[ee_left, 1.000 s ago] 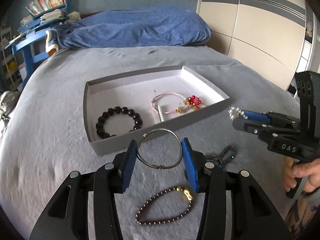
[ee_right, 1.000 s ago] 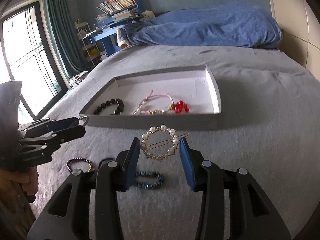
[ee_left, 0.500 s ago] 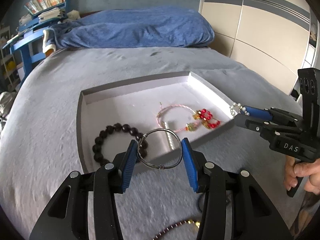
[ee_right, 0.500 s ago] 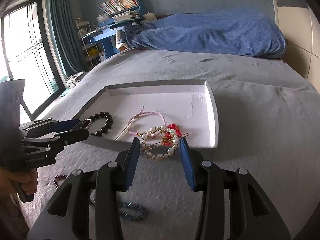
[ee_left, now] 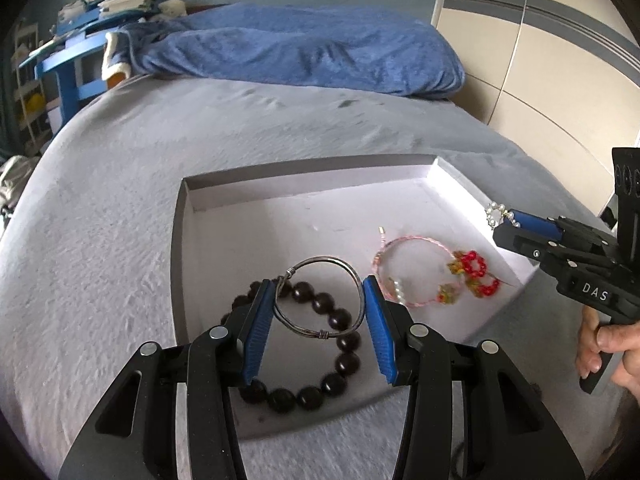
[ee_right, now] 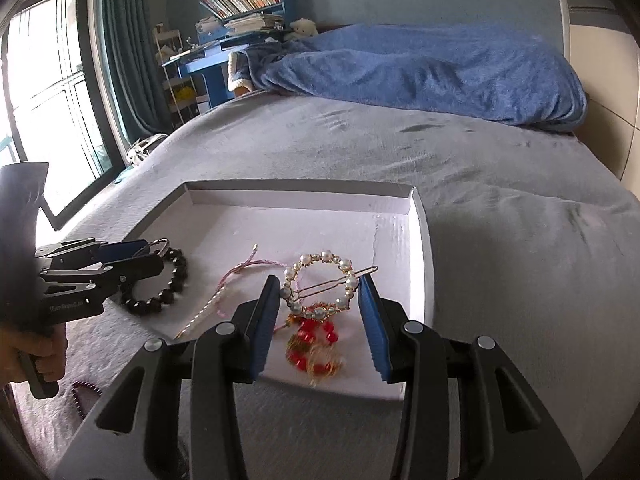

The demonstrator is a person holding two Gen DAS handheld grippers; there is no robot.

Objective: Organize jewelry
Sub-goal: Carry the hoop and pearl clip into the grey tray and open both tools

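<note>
Left gripper (ee_left: pixel 320 312): I hold the wire bangle (ee_left: pixel 320 298) pinched between my fingers; it has moved from the blanket to above the black bead bracelet (ee_left: pixel 320 360) in the tray (ee_left: pixel 180 264).
Right gripper (ee_right: pixel 319 312): I grip the pearl hair clip (ee_right: pixel 320 284), now over the tray's near corner, above the red bead bracelet (ee_right: pixel 316 344).
Purple bracelet (ee_right: pixel 86 394): behind, on the blanket (ee_right: pixel 500 240).

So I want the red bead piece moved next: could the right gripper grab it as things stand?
Probably not: the right gripper is shut on the pearl hair clip, hanging just above the red bead piece. It must release first.
</note>
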